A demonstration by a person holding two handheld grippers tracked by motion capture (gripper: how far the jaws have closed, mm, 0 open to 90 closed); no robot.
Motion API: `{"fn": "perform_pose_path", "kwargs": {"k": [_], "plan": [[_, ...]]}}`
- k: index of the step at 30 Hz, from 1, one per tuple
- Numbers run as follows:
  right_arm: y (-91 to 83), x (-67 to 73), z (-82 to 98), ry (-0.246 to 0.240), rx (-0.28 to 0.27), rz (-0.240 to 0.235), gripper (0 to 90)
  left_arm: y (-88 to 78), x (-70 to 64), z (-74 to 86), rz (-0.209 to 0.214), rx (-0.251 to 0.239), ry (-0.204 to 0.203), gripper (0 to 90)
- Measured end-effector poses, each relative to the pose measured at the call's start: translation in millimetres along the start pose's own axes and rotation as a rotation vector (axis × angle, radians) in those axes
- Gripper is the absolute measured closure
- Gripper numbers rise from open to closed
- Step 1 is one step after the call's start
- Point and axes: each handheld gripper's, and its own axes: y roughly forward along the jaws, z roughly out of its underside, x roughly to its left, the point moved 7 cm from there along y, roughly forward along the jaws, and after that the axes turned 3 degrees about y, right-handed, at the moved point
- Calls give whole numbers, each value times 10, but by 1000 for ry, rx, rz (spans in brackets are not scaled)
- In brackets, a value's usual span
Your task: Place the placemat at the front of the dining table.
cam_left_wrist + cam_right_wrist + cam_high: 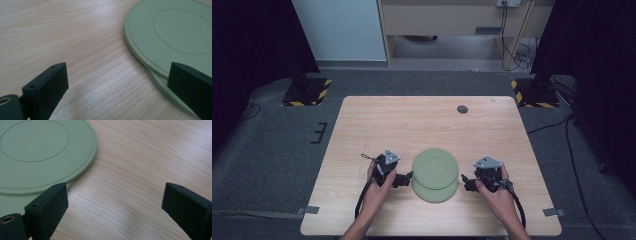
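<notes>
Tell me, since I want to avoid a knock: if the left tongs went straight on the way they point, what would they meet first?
Probably the upper green plate. The left tongs stand open over bare table, with the right-hand jaw already overlapping the rim of the two stacked plates. Height is hard to judge, so they might meet the lower green plate instead.

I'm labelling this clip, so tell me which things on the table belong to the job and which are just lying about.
In the job:
top plate
bottom plate
left gripper, open
right gripper, open

Lying about:
dark round disc near the table's far edge
</notes>
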Motion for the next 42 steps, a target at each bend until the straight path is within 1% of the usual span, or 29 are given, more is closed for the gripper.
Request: {"fn": "perform_pose_path", "kwargs": {"k": [1, 3, 7, 12, 16, 17, 24, 28, 31, 37, 42], "plan": [[14, 19, -10, -10, 4, -6, 68, 9, -10, 4, 12, 2, 13, 30], [40, 55, -41, -24, 3, -24, 68, 26, -20, 20, 10, 12, 21, 30], [112, 126, -54, -29, 27, -54, 68, 53, -70, 22, 33, 17, 32, 27], [121, 157, -51, -41, 33, -60, 70, 89, -91, 49, 38, 42, 41, 28], [132, 178, -36, -58, 42, -64, 72, 104, -100, 46, 40, 39, 43, 27], [147, 194, -29, -62, 47, -67, 72, 113, -92, 45, 32, 40, 41, 27], [184, 241, -46, -60, 38, -68, 63, 131, -75, 50, 28, 42, 34, 22], [194, 235, -59, -53, 47, -68, 48, 154, -59, 46, 29, 40, 25, 1], [202, 227, -70, -53, 43, -63, 42, 162, -48, 44, 31, 38, 18, 0], [235, 204, -92, -28, 43, -58, 28, 175, -26, 35, 22, 32, 10, 0], [242, 199, -95, -22, 39, -53, 31, 171, -24, 30, 15, 30, 5, 5]]}}
